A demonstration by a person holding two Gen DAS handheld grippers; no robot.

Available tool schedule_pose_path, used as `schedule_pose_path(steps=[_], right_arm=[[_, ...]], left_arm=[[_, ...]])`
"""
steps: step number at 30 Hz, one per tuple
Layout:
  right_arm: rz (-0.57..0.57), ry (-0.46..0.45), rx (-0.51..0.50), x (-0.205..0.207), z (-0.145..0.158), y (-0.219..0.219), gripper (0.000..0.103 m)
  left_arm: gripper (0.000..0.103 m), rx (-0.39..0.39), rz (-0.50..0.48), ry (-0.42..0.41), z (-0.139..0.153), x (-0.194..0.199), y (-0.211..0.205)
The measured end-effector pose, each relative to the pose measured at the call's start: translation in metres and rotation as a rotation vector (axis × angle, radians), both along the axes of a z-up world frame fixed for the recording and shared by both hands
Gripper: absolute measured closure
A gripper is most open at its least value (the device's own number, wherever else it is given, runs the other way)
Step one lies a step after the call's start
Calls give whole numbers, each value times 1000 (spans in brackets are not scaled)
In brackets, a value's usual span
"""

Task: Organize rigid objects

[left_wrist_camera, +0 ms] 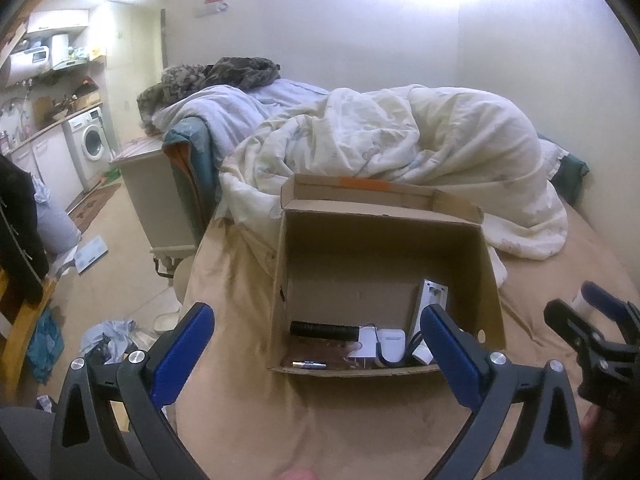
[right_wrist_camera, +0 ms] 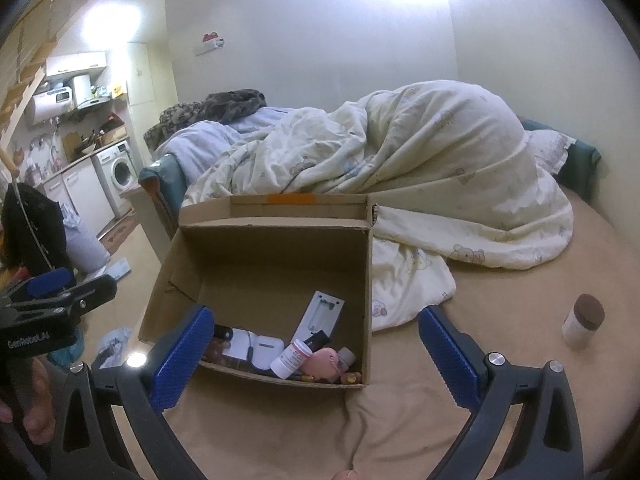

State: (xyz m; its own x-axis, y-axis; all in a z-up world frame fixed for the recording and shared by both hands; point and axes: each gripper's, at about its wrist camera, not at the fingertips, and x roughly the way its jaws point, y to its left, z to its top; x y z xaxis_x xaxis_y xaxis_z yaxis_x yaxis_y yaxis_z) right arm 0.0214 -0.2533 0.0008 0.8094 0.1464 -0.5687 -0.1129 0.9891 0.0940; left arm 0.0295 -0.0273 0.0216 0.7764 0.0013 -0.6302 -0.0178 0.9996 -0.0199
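Jar lies outside the wide, empty jaws.
Right gripper fronts the cardboard box; brown-lidded jar sits apart on the bed; left gripper equally wide.

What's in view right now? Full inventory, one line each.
cardboard box: 1, brown, open, on the bed in front of both grippers
remote: 1, white, leaning inside the box, battery bay exposed
pill bottle: 1, white with pink label, lying in the box
flashlight: 1, black, lying in the box
battery: 1, dark, at the box's near wall
jar: 1, white with brown lid, standing on the bed right of the box
duvet: 1, cream, bunched behind the box
washing machine: 1, white, far left
left gripper: blue pads, open
right gripper: blue pads, open
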Motion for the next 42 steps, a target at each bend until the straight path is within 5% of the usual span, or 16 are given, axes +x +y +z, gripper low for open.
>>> schedule_pose_path(steps=[42], right_arm=[[-19,13,14,2,0,-4,0]], left_arm=[[0,-2,-3,10,0,-1,3]])
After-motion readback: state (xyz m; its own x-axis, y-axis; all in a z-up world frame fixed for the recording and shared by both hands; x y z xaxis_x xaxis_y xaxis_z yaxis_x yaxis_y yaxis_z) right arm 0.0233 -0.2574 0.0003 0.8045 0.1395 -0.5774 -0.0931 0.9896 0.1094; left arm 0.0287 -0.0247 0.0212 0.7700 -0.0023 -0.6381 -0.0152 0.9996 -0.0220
